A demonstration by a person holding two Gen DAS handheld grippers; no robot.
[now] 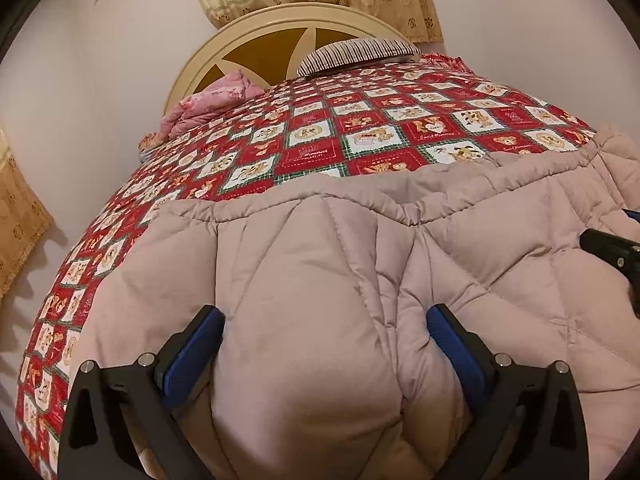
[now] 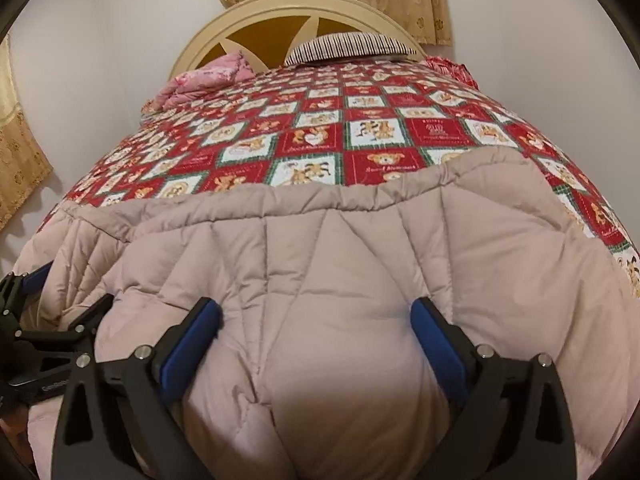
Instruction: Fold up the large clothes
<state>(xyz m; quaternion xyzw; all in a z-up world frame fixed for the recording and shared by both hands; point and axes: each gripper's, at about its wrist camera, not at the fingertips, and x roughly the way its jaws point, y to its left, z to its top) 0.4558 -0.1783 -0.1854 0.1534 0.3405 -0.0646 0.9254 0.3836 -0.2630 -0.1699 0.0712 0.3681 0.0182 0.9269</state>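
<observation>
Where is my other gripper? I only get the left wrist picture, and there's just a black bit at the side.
Observer: The right gripper is down on the coat too, jaws wide, with a puff of coat between them.
Child: Does the coat cover the whole bed on that side?
Observer: No. In the right wrist view the bedspread shows past the coat's edge.
Child: Can that camera see my left gripper?
Observer: Yes, the left gripper shows at its left edge, against the coat.
</observation>
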